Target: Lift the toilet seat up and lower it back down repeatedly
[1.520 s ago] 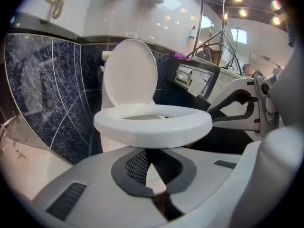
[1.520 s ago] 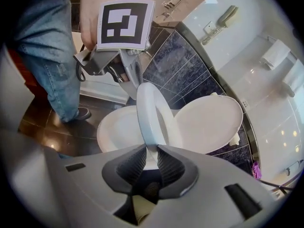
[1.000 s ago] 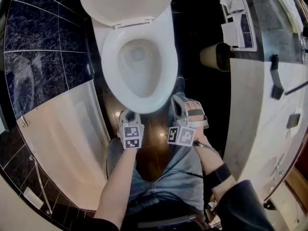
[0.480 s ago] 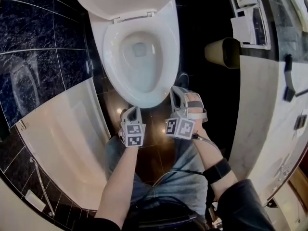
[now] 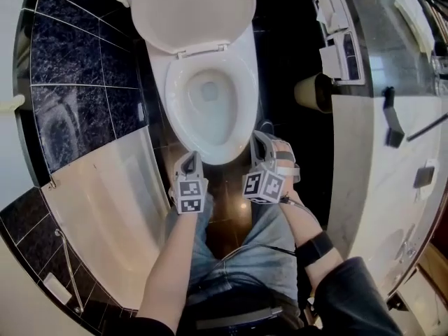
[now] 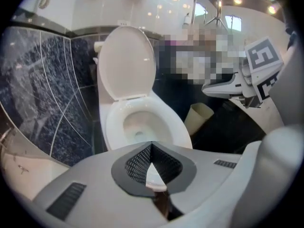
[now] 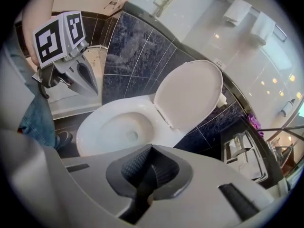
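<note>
The toilet seat [image 5: 192, 12] is standing raised behind the bowl [image 5: 243, 117], long axis running up from its hinge and flat face looking toward the person. The left claw [image 5: 187, 163] and right claw [image 5: 260, 144] are hovering closed and empty, short of the bowl's front. Lowering seems next, which means reaching the top edge and tipping it forward.

The toilet bowl [image 5: 210, 103] lies open to the front, its lid [image 5: 192, 9] tipped back upright. A bathtub [image 5: 105, 208] walls off the left; a waste bin [image 5: 313, 92] and the tabletop [image 5: 360, 159] crowd the right. The left hand-held gripper [image 5: 190, 157] and right hand-held gripper [image 5: 260, 141], jaws closed, hang just short of the rim, with open floor [image 5: 222, 189] between them.
</note>
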`<state>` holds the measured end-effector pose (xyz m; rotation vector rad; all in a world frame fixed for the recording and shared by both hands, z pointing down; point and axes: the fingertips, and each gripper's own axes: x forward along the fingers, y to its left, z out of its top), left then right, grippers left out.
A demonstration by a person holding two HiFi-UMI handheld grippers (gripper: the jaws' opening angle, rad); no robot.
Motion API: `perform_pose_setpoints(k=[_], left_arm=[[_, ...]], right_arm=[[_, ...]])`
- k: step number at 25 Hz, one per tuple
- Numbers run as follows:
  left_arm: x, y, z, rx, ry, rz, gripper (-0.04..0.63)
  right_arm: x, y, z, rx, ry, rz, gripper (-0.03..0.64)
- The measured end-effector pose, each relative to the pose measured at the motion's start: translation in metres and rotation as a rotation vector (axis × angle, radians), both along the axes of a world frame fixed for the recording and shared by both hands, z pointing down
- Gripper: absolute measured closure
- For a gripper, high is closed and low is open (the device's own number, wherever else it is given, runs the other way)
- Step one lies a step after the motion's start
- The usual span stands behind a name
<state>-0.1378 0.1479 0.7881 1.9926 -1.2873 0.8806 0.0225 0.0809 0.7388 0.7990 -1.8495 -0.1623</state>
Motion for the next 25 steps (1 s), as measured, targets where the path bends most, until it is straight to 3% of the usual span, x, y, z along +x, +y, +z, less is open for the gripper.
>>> perform_pose_setpoints(k=[8, 14, 19, 25], left_arm=[[-0.018, -0.078, -0.181, 0.210, -0.020, -0.028, 0.595], [-0.027, -0.102, -0.292, 0.331, -0.017, -0.063, 0.595], [-0.031, -0.101, -0.361, 0.395, -0.020, -0.081, 0.595], [-0.041, -0.099, -0.401, 0.432, -0.016, -0.119, 0.595]], right_arm=[[-0.022, -0.058, -0.158, 0.116, -0.135, 0.043, 0.594], [-0.019, -0.079, -0.247, 0.126, -0.247, 0.105, 0.594], [-0.005, -0.080, -0.299, 0.088, -0.379, 0.190, 0.595], [0.005, -0.082, -0.338, 0.081, -0.463, 0.217, 0.594]])
